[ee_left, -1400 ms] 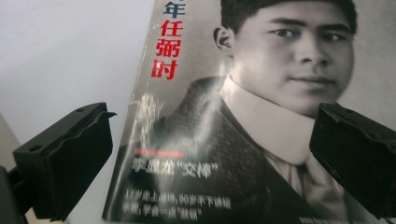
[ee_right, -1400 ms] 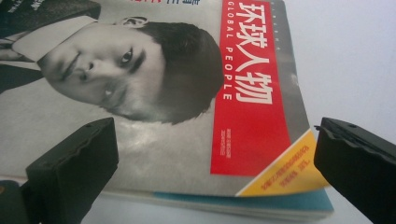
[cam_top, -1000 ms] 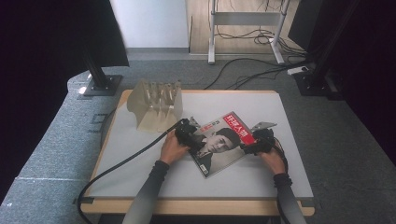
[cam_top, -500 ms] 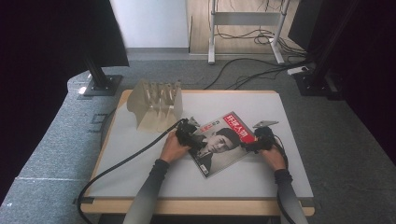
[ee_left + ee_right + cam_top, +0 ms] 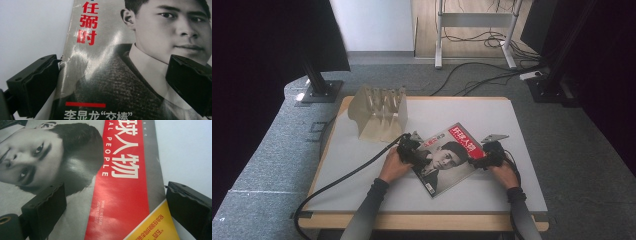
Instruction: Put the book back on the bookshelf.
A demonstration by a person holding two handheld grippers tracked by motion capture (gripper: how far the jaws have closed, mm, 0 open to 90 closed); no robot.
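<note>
Magazine with glossy grey portrait cover and red title band (image 5: 447, 157) lies flat and closed on the white tabletop (image 5: 362, 150), skewed diagonally, toward the near-right part of the board. Left gripper (image 5: 416, 153) sits at the magazine's left edge, right gripper (image 5: 484, 159) at its right edge by the red band. Left gripper view: black jaws spread wide, one just off the spine edge on bare table, the other over the cover; nothing clamped between them. Right gripper view: same story, jaws wide apart, one over the portrait, the other beyond the far edge by the yellow corner patch (image 5: 155, 227); cover lies loose between them. So both are positioned, neither has a grip. Clear plastic slotted file rack (image 5: 379, 112) stands at the far-left of the table, well apart from the magazine, slots look unoccupied. My read: if the job is getting the magazine into that rack, this is early stage, approach done, grasp not yet made. Left to do: close on an edge, lift, stand it upright, carry it across, feed it into a slot. Thin flat cover on a flat table, so picking up an edge looks like the fiddly bit.
</note>
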